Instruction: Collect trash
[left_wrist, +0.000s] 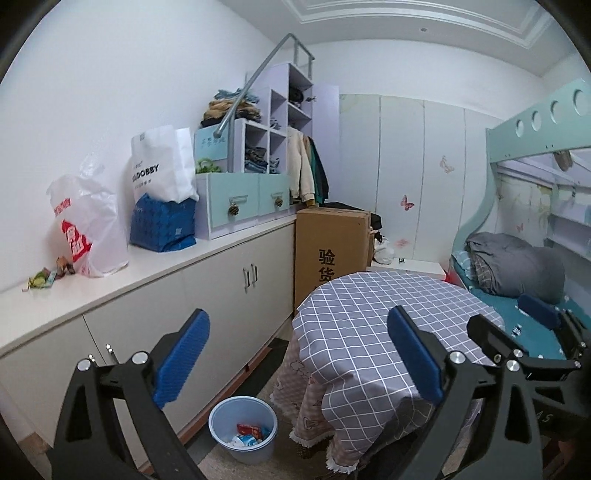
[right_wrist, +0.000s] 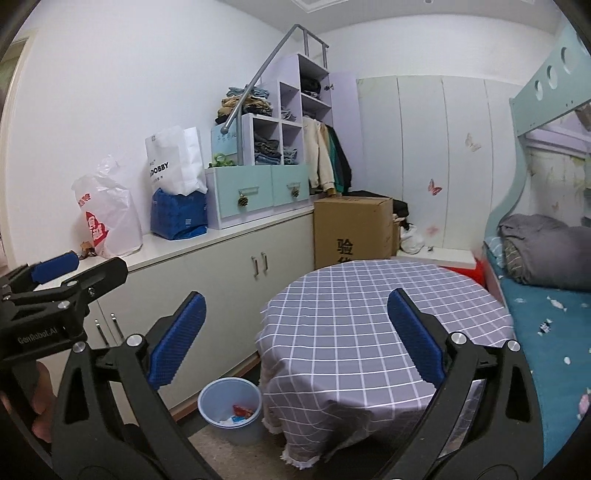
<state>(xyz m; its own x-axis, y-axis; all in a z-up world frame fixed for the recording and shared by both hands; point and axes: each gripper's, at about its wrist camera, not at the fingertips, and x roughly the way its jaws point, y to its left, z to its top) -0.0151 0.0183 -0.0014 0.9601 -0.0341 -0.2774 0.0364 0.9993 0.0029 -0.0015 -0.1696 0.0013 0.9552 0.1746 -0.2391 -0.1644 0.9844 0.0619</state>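
Both the left gripper (left_wrist: 297, 350) and right gripper (right_wrist: 295, 339) hang spread wide and empty above the checked table (right_wrist: 369, 314). Wrappers (left_wrist: 42, 278), probably sweet papers, lie at the counter's (left_wrist: 166, 266) near-left end. Approach them low, then carry them to the blue bin (left_wrist: 243, 428) on the floor.

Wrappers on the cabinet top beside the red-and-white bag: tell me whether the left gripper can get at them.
Probably yes. The wrappers lie in the open on the cabinet top; the left gripper is open, empty, with nothing between.
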